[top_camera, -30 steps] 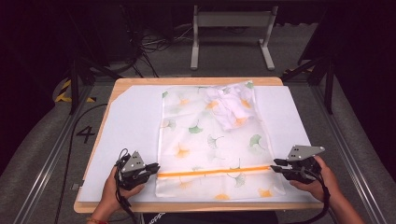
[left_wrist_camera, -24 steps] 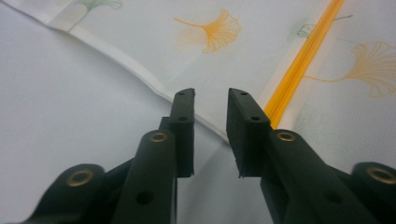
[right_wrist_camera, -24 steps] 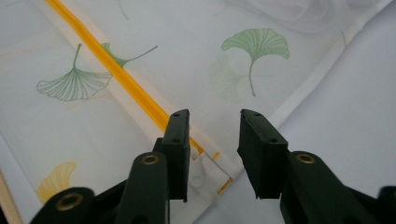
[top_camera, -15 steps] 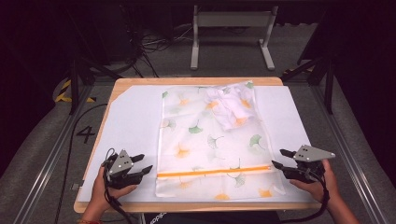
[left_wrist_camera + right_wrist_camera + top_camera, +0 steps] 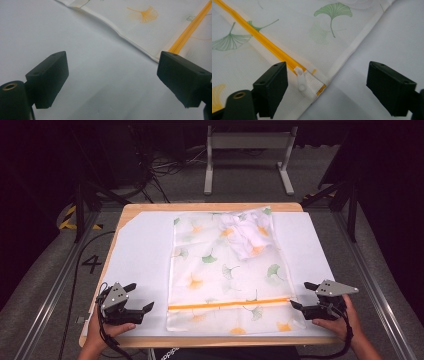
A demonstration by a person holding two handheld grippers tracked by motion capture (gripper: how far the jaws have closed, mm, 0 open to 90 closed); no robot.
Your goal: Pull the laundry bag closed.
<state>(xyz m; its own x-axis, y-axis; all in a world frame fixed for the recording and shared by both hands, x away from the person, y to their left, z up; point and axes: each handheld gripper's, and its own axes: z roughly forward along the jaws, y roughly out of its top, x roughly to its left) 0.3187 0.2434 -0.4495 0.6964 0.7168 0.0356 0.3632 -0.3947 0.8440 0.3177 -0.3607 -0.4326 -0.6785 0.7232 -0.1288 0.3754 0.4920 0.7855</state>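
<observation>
A white mesh bag [image 5: 225, 270] printed with ginkgo leaves lies flat on the white sheet, an orange zipper [image 5: 230, 304] running across its near end. A crumpled white garment [image 5: 245, 232] shows inside at the far right. My left gripper [image 5: 141, 296] rests left of the bag, apart from it; its jaws have just been opening and stand open [image 5: 112, 72] over bare sheet with nothing between them, the zipper's end [image 5: 190, 30] beyond them. My right gripper [image 5: 301, 295] is at the bag's right edge, its jaws just opened [image 5: 329, 77]; the white zipper pull [image 5: 300, 81] lies between them, untouched.
The white sheet [image 5: 140, 250] covers a wooden table [image 5: 210, 207] whose near edge runs just in front of both hands. Metal rails [image 5: 50, 290] flank the table, and a grey stand [image 5: 247, 150] and cables lie on the floor behind it.
Both grippers have opened their jaws. The left gripper has let go of the bag's left edge and drawn away to the left. The right hand has sunk slightly.
</observation>
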